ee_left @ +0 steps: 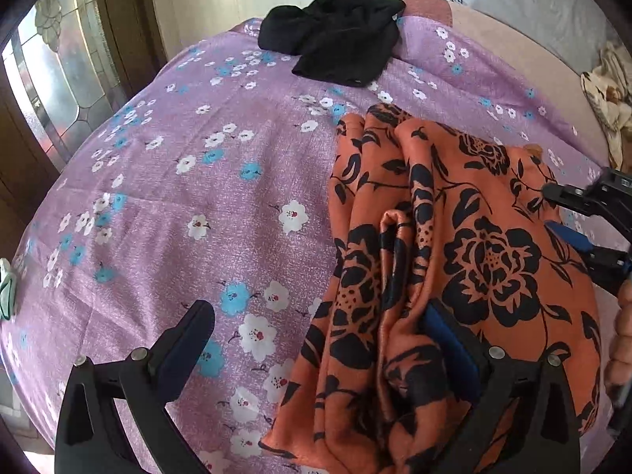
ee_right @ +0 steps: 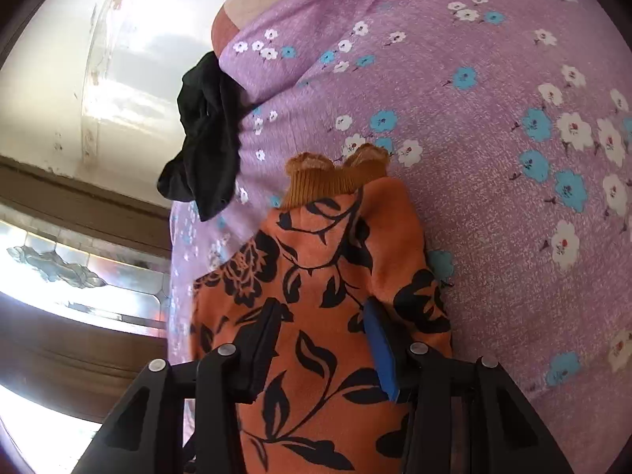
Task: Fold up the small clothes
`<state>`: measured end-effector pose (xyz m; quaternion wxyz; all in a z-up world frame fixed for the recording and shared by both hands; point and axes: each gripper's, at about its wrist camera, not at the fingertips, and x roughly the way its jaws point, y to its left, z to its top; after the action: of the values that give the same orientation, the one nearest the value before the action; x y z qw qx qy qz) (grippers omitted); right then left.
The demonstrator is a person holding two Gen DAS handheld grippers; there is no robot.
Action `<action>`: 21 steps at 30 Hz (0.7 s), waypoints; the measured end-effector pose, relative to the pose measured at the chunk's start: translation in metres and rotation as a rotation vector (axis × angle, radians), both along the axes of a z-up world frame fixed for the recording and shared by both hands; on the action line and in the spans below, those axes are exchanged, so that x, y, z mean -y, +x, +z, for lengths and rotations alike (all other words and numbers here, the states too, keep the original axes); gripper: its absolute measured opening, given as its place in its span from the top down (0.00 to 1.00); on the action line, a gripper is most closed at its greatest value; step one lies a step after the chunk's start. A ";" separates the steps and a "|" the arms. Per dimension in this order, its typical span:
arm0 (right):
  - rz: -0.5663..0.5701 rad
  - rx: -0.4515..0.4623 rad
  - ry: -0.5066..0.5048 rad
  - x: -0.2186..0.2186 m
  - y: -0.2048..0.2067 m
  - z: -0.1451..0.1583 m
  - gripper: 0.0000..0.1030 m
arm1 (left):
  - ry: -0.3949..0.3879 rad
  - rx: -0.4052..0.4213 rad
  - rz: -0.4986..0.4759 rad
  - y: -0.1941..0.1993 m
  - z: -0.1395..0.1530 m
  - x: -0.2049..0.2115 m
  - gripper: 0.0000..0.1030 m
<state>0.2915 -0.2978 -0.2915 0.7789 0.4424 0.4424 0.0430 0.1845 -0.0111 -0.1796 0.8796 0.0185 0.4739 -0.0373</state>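
Observation:
An orange garment with black flower print [ee_left: 454, 260] lies bunched on the purple flowered bedsheet [ee_left: 177, 181]. My left gripper [ee_left: 316, 316] is open wide over its near left edge; the right finger [ee_left: 450, 339] rests on the cloth, the left finger [ee_left: 189, 331] is over the sheet. In the right wrist view the garment [ee_right: 316, 276] with its mustard ribbed cuff [ee_right: 328, 181] lies between the open fingers of my right gripper [ee_right: 322, 316]. The right gripper also shows at the right edge of the left wrist view [ee_left: 576, 221].
A black garment [ee_left: 339, 35] lies crumpled at the far edge of the bed, also in the right wrist view [ee_right: 205, 134]. A wooden door with patterned glass [ee_left: 51, 79] stands at the left. A patterned cloth [ee_left: 608, 98] lies at the far right.

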 end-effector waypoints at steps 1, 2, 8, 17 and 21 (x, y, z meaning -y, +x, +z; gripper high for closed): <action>0.003 0.013 -0.022 -0.002 -0.007 0.010 0.54 | -0.003 0.005 0.005 -0.002 0.002 0.001 0.00; 0.010 0.023 -0.032 -0.004 -0.010 0.017 0.53 | 0.001 0.017 0.009 -0.006 0.006 0.001 0.00; 0.081 0.128 -0.074 -0.020 -0.061 0.070 0.53 | 0.028 0.112 -0.022 -0.039 0.032 -0.001 0.00; 0.168 -0.020 -0.075 -0.050 -0.129 0.032 0.63 | 0.111 0.041 -0.077 -0.052 0.003 0.012 0.00; 0.172 -0.042 -0.102 -0.051 -0.124 0.021 0.74 | 0.118 0.058 -0.079 -0.055 0.004 0.012 0.00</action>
<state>0.1677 -0.2464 -0.2707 0.7844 0.3634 0.4966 0.0779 0.1291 -0.0234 -0.1755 0.8881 0.0898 0.4486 -0.0434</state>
